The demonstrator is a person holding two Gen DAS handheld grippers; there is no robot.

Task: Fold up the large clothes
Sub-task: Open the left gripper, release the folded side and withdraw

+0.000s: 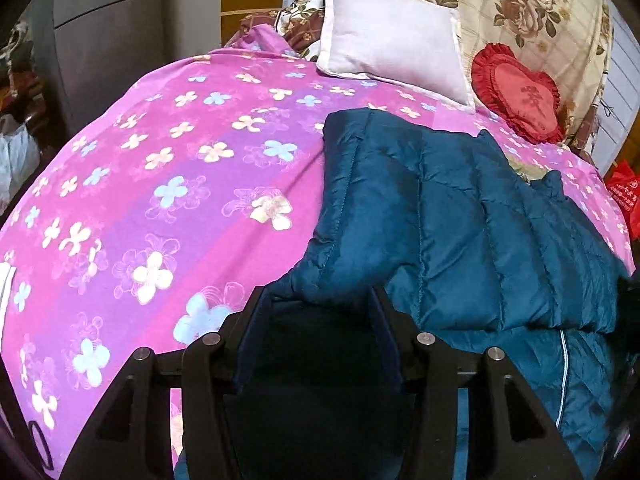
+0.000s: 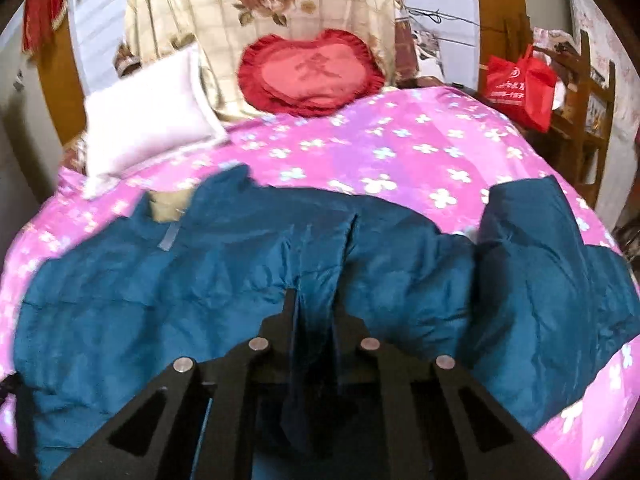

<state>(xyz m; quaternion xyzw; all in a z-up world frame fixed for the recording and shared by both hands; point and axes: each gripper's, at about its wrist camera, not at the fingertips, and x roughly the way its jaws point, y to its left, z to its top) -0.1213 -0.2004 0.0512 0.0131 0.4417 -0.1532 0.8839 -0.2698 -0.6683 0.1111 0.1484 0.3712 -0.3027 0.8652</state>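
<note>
A teal quilted puffer jacket [image 1: 460,216] lies on a bed with a pink flowered cover [image 1: 160,160]. In the left wrist view one sleeve is folded across the body. My left gripper [image 1: 320,300] is open, its jaws wide apart, with the jacket's edge lying between and over the fingers. In the right wrist view the jacket [image 2: 200,272] is spread across the cover [image 2: 400,152]. My right gripper [image 2: 316,304] is shut on a fold of the jacket, the fabric pinched between the narrow jaws and hanging down.
A white pillow [image 1: 392,40] and a red heart cushion [image 1: 520,96] lie at the head of the bed against a cream flowered cloth [image 2: 260,12]. A red bag [image 2: 524,84] hangs on a wooden rack to the right. A grey wardrobe [image 1: 104,32] stands left.
</note>
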